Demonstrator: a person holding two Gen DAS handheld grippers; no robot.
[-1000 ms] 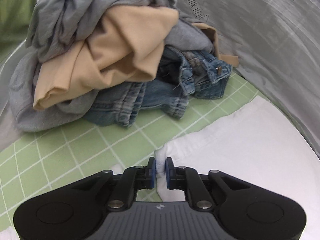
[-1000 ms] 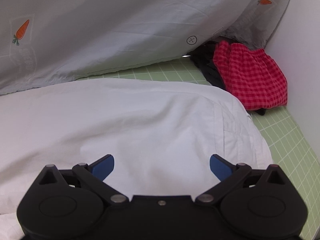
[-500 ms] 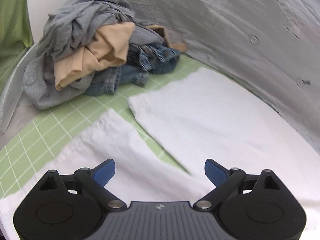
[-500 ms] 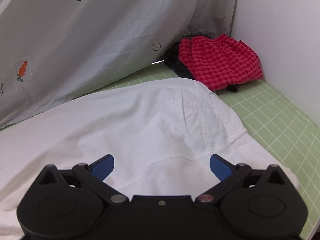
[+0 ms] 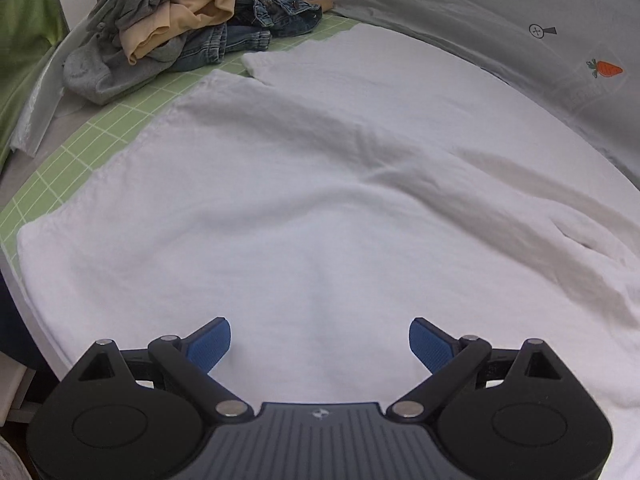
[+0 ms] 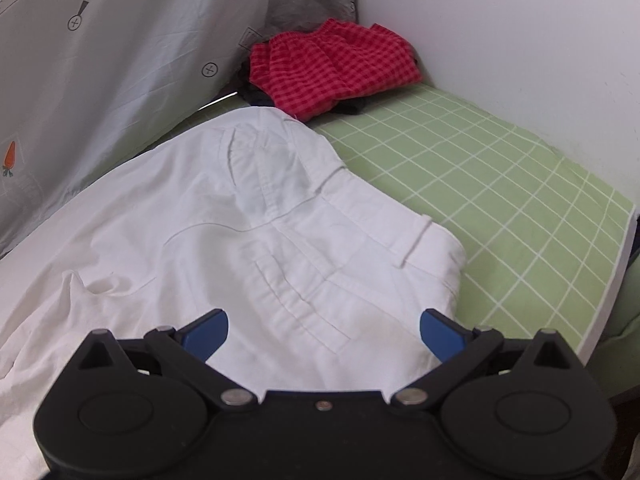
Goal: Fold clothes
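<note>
White trousers (image 5: 320,184) lie spread across the green grid mat (image 5: 100,136), legs stretching away in the left wrist view. My left gripper (image 5: 319,344) hovers open over the near leg, nothing between its blue pads. In the right wrist view the waistband, fly and pocket of the white trousers (image 6: 248,224) lie flat, with a wrinkle at the left. Over the waist area my right gripper (image 6: 323,334) is open and empty.
A pile of grey, beige and denim clothes (image 5: 188,20) sits at the far left corner. A red checked garment (image 6: 332,64) on dark cloth lies at the far right by the white wall (image 6: 520,40). A grey carrot-print sheet (image 5: 540,40) hangs behind. The mat's bare part (image 6: 500,184) ends at the table edge.
My left gripper let go of the trouser leg hem, opened, and pulled back toward me. The right gripper, open throughout, also drew back, bringing the waistband into view.
</note>
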